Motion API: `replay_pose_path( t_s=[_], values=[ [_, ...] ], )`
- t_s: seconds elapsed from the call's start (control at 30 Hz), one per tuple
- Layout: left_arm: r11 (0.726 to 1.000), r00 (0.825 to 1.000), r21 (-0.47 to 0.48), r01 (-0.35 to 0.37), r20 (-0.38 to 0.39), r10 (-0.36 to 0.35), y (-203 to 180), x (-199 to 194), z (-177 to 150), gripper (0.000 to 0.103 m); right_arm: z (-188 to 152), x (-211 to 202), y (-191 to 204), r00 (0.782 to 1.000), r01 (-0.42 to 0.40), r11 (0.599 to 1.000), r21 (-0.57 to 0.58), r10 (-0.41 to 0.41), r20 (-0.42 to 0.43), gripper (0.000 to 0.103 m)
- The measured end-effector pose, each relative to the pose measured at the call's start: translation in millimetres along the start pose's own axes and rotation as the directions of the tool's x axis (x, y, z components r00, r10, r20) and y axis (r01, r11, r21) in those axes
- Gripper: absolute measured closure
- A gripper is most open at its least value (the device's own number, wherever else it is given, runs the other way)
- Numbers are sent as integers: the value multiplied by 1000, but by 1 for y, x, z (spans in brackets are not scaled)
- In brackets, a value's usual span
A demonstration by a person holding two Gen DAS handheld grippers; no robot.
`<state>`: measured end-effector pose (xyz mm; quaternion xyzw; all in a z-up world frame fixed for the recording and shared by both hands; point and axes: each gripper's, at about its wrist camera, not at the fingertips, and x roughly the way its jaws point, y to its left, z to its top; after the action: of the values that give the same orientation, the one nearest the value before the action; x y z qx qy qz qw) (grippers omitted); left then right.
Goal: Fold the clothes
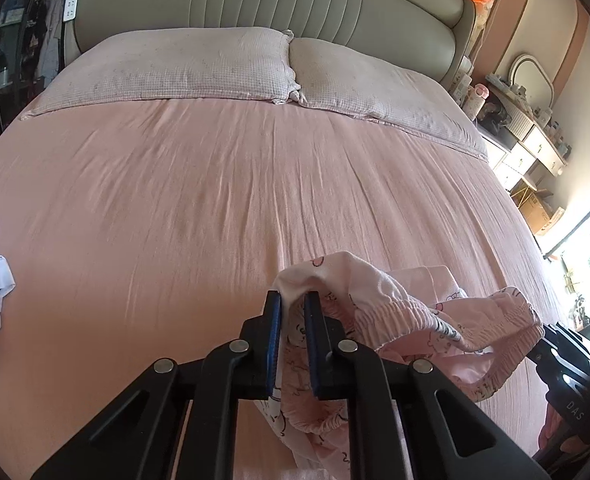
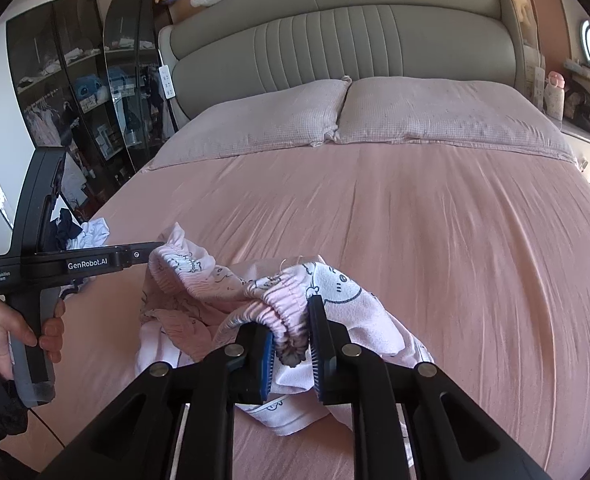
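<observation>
Pink cartoon-print pants (image 1: 435, 312) with an elastic waistband lie bunched on the pink bed sheet (image 1: 215, 200). My left gripper (image 1: 293, 298) is shut on a fold of their cloth, which drapes over and between its fingers. In the right wrist view the same gripper (image 2: 157, 246) reaches in from the left, its tip at the pants (image 2: 199, 284). My right gripper (image 2: 291, 316) has its jaws a little apart, with the gathered waistband lying loose between them. In the left wrist view the right gripper (image 1: 547, 334) sits at the waistband's far right end.
A pile of white and dark clothes (image 2: 83, 234) lies at the bed's left edge. Two pillows (image 2: 415, 112) rest against a grey headboard (image 2: 335, 40). A person's hand (image 2: 3, 332) grips the left tool. A dresser (image 1: 527, 148) stands right of the bed.
</observation>
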<state>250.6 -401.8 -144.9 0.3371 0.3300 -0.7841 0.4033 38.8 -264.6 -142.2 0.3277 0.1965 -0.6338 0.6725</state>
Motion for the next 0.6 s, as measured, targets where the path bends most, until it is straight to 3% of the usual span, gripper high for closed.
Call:
replay_pose_path(
  t_s=[0.03,0.07,0.1,0.3,0.53,0.57,0.6],
  values=[
    [1000,1000,-6,4,-13,-4,1,4,0,93,-1,2,-1,1000,11,1000,-5,-11,-9,62],
    [1000,1000,-11,8,-25,-8,1,9,-1,93,-3,3,-1,1000,25,1000,-14,-26,-17,38],
    [1000,999,-13,10,-36,-11,2,12,-2,93,-5,4,-1,999,35,999,-27,-35,-16,29],
    [1000,998,12,20,-59,-20,0,18,-4,93,-12,12,5,989,147,976,-162,-147,10,29],
    [997,996,44,68,-69,-65,1,20,-2,92,-21,25,42,960,280,853,-440,-249,128,30],
    [996,994,28,81,-75,-78,4,22,-1,91,-22,27,46,958,285,838,-466,-251,136,39],
    [995,992,9,96,-82,-95,8,23,-1,91,-22,29,50,954,300,824,-480,-266,140,58]
  ],
)
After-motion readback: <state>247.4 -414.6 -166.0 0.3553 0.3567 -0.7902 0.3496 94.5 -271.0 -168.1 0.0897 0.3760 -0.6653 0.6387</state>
